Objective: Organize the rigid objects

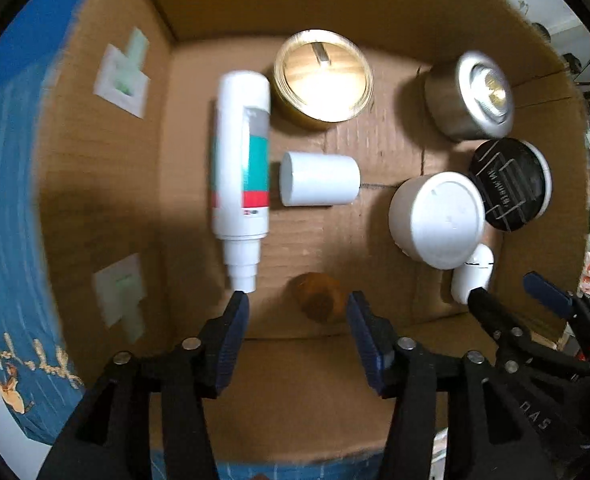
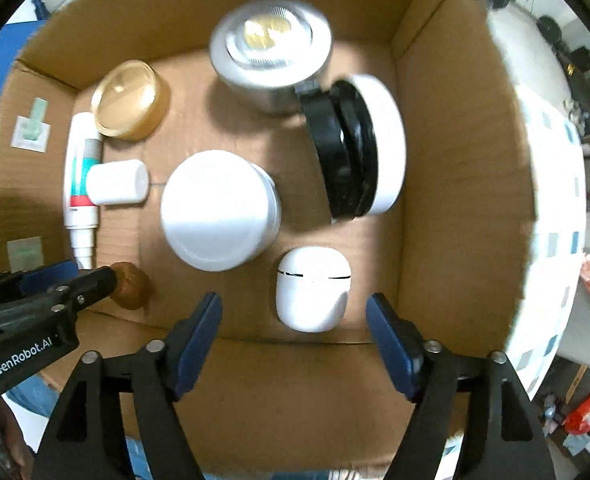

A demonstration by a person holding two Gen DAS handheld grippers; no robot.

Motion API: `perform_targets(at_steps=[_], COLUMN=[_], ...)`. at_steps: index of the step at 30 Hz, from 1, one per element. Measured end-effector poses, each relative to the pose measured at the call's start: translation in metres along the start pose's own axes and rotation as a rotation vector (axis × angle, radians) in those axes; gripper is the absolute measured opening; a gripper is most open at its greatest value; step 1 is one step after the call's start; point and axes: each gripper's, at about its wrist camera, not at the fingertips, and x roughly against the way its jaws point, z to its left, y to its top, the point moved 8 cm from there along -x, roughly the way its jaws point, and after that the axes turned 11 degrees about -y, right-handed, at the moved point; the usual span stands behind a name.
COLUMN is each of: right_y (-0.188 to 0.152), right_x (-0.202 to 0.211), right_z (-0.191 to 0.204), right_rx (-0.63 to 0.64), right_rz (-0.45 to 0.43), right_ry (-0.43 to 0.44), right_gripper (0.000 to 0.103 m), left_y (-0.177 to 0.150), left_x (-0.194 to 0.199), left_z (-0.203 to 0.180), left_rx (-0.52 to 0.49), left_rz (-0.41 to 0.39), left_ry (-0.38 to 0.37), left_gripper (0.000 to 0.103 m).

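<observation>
A cardboard box (image 1: 335, 380) (image 2: 455, 200) holds several rigid objects. My left gripper (image 1: 298, 312) is open and empty above a small brown walnut-like object (image 1: 319, 296) (image 2: 131, 286) on the box floor. My right gripper (image 2: 294, 312) is open and empty above a white earbud case (image 2: 313, 288) (image 1: 471, 276). Also inside are a white tube with teal and red bands (image 1: 241, 168) (image 2: 81, 184), a small white cylinder (image 1: 319, 179) (image 2: 117, 182), a gold tin (image 1: 323, 78) (image 2: 129, 100), a white round jar (image 1: 439, 220) (image 2: 215, 208), a silver puck light (image 1: 471, 96) (image 2: 271, 56) and a black-and-white disc on edge (image 1: 509, 186) (image 2: 355, 148).
The box's near wall lies just under both grippers. Blue patterned cloth (image 1: 11, 200) lies left of the box, a white patterned surface (image 2: 551, 240) to the right. The right gripper's fingers (image 1: 491, 308) show in the left wrist view, the left gripper's fingers (image 2: 91, 280) in the right.
</observation>
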Motion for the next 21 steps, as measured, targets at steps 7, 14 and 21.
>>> perform_targets(at_steps=[7, 14, 21], right_y=[-0.014, -0.045, -0.075], right_x=[0.042, 0.081, 0.130], right_z=[-0.011, -0.016, -0.027], right_rx=[-0.013, -0.014, -0.045], right_rz=[-0.078, -0.153, -0.247], right_ry=[0.016, 0.028, 0.066], right_gripper=[0.091, 0.103, 0.103], left_y=[-0.016, -0.037, -0.078], left_x=[0.056, 0.112, 0.157], left_z=[-0.010, -0.017, -0.034], left_rx=[-0.041, -0.066, -0.076], left_rz=[-0.139, -0.266, -0.386], left_ry=[0.045, 0.052, 0.041], left_gripper=[0.074, 0.086, 0.086])
